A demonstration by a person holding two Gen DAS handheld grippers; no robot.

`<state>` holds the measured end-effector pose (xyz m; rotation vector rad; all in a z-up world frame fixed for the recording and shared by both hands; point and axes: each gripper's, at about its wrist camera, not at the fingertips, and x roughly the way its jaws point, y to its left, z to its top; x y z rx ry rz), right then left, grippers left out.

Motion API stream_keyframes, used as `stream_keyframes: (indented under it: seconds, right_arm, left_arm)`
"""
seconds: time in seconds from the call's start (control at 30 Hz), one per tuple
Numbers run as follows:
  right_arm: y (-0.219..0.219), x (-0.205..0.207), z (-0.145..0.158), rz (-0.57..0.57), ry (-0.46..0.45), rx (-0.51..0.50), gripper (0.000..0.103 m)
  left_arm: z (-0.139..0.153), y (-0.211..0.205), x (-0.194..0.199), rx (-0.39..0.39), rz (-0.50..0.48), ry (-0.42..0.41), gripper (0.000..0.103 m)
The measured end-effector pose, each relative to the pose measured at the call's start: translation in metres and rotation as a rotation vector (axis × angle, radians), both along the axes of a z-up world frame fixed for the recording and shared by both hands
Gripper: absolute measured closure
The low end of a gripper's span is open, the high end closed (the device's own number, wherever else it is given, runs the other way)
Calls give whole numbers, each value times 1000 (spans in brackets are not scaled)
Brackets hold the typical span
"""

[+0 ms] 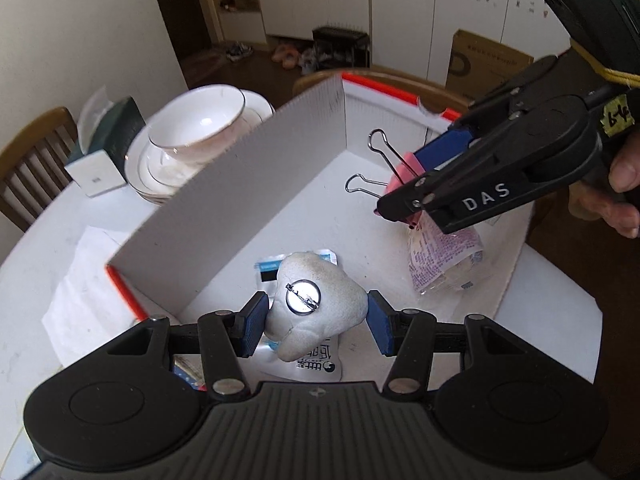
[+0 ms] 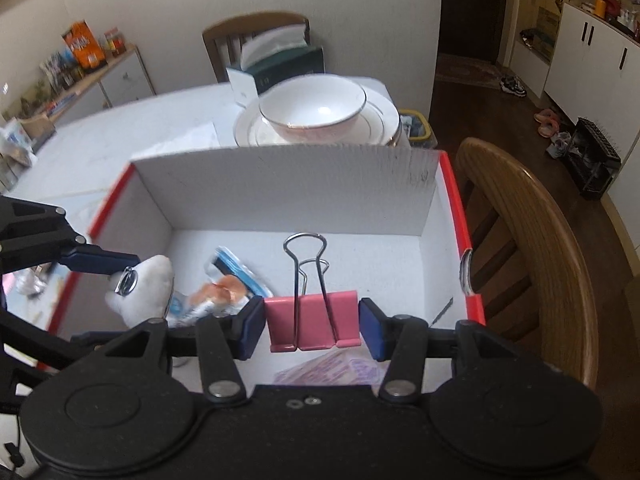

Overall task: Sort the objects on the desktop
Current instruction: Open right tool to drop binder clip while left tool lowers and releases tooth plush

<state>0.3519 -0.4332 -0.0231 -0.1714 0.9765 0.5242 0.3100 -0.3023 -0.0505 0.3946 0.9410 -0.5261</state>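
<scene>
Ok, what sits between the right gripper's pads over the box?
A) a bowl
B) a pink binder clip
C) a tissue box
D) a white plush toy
B: the right gripper is closed on the pink binder clip, its wire handles pointing up above the box.

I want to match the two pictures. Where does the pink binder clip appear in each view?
Left wrist view: the clip is at the right, mostly hidden between the right tongs, above the box floor.
Right wrist view: the clip is at the lower centre, between the blue pads.
Shared landmark: the white upright box wall, with the bowl behind it.
</scene>
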Motion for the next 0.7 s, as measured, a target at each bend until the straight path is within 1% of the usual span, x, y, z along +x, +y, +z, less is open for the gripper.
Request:
stream_keyframes:
  seconds: [0.17, 0.4, 0.7]
  right_arm:
    - [8, 12, -14, 16, 39, -24, 53]
    - [20, 18, -30, 56, 97, -53, 53]
    - [25, 20, -35, 71, 128, -104, 53]
  left_arm:
    - [-15, -6, 13, 15, 7, 55, 51]
    - [-30, -6, 20, 38, 6, 104, 51]
    - [-43, -6, 25, 53, 11, 152, 51]
